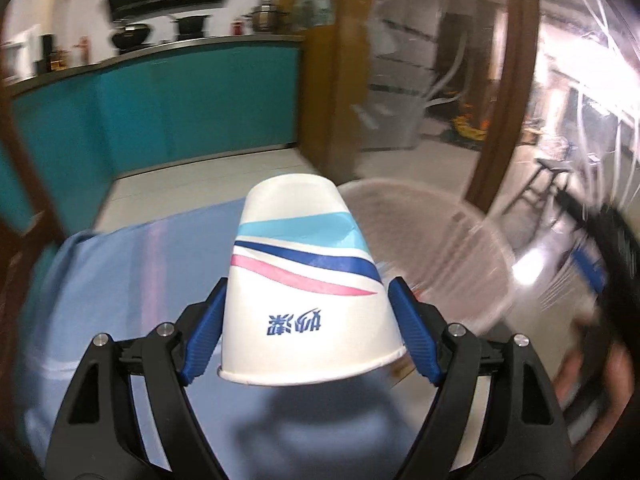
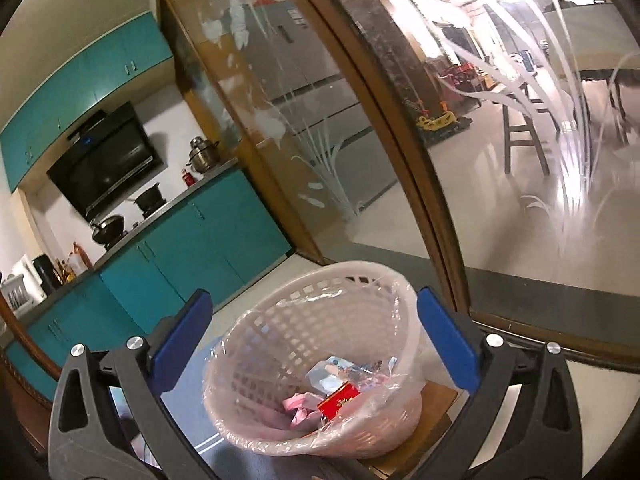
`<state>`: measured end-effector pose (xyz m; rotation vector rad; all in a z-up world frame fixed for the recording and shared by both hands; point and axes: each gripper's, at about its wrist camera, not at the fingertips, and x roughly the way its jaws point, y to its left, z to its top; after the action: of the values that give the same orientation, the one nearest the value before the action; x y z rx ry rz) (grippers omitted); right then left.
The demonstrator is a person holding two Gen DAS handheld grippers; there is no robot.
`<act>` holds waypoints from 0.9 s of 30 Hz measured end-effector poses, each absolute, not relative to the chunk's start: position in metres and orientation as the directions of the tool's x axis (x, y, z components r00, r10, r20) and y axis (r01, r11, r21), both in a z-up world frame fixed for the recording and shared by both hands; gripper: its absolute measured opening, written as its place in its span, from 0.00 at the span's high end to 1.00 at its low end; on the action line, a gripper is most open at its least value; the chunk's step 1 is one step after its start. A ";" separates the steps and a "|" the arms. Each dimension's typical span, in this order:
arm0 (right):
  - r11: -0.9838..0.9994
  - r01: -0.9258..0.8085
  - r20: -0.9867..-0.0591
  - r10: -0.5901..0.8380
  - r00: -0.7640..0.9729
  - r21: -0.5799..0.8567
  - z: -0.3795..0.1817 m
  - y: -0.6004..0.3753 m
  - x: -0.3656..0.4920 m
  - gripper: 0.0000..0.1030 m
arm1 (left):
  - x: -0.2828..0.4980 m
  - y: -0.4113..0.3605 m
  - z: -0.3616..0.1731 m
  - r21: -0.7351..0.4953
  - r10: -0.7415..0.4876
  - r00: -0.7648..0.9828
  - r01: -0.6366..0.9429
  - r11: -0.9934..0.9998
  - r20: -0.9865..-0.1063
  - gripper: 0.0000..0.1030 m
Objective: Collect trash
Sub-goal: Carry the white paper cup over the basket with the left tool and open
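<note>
Your left claw (image 1: 306,324) grips the cup (image 1: 308,284), not yet binned, your right claw (image 2: 312,344) gapes empty, and the basket (image 2: 280,320) already holds wrappers (image 2: 340,392).

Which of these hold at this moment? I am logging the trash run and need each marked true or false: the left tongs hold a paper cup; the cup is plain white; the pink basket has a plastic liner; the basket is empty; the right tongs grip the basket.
1. The left tongs hold a paper cup. True.
2. The cup is plain white. False: it bears light blue, dark blue and pink stripes and blue printing.
3. The pink plastic lattice basket has a clear plastic liner. True.
4. The basket is empty. False: a red packet and other wrappers lie inside.
5. The right tongs grip the basket. False: they stand open, holding nothing.
</note>
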<state>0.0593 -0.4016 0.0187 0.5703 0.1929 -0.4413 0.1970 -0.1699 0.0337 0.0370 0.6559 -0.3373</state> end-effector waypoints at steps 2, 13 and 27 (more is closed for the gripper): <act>0.743 0.458 -0.284 -0.361 0.888 0.488 0.021 -0.404 0.055 0.03 | 0.219 -0.202 0.035 -0.092 -0.342 0.720 0.364 0.927 -0.604 0.22; 0.717 0.494 -0.313 -0.384 0.869 0.492 0.013 -0.420 0.053 0.03 | 0.255 -0.273 0.013 -0.132 -0.408 0.659 0.427 0.894 -0.632 0.18; 0.798 0.383 -0.336 -0.241 0.910 0.465 0.021 -0.381 0.067 0.03 | 0.160 -0.104 0.050 -0.018 -0.190 0.840 0.210 0.978 -0.508 0.03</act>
<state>0.0668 -0.3811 0.0210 0.5530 0.2675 -0.3395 0.1600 -0.1045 0.0501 0.0389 0.5332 -0.2111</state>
